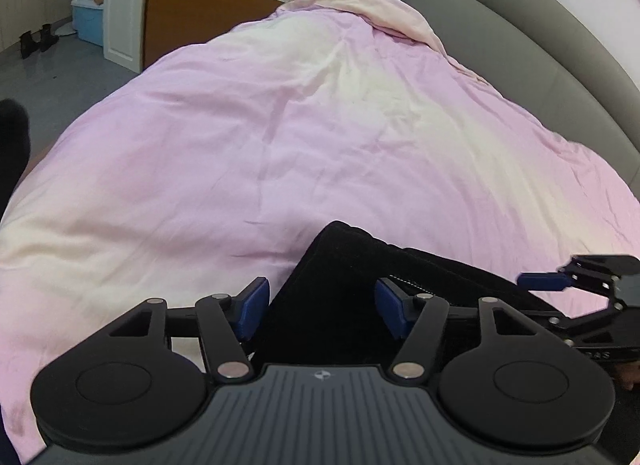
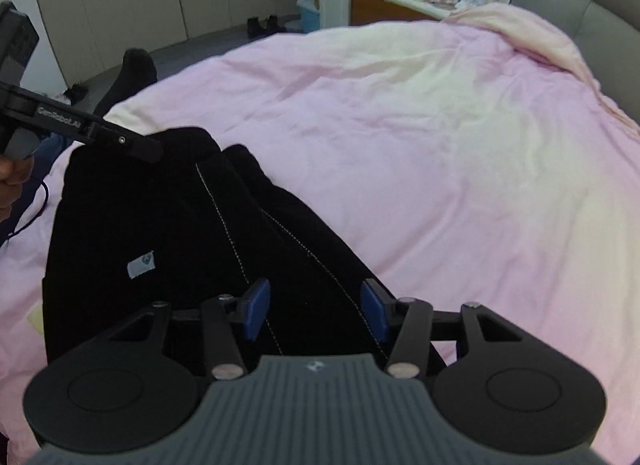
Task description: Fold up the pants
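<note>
Black pants (image 2: 168, 225) with white stitching and a small grey label lie on the pink duvet (image 2: 440, 145), folded lengthwise. In the left wrist view a corner of the pants (image 1: 340, 277) lies between and beyond the fingers. My left gripper (image 1: 322, 307) is open, its blue pads on either side of the pants' end. My right gripper (image 2: 316, 315) is open over the other end of the pants, pads apart with cloth between them. The left gripper also shows in the right wrist view (image 2: 148, 149), and the right gripper in the left wrist view (image 1: 560, 281).
The bed has a grey padded headboard (image 1: 500, 25). A wooden dresser (image 1: 200, 13) with bottles stands beyond the bed, beside a white cabinet (image 1: 124, 5) and a blue bin (image 1: 88, 21). A dark socked foot (image 2: 134, 73) shows at the bed's left edge.
</note>
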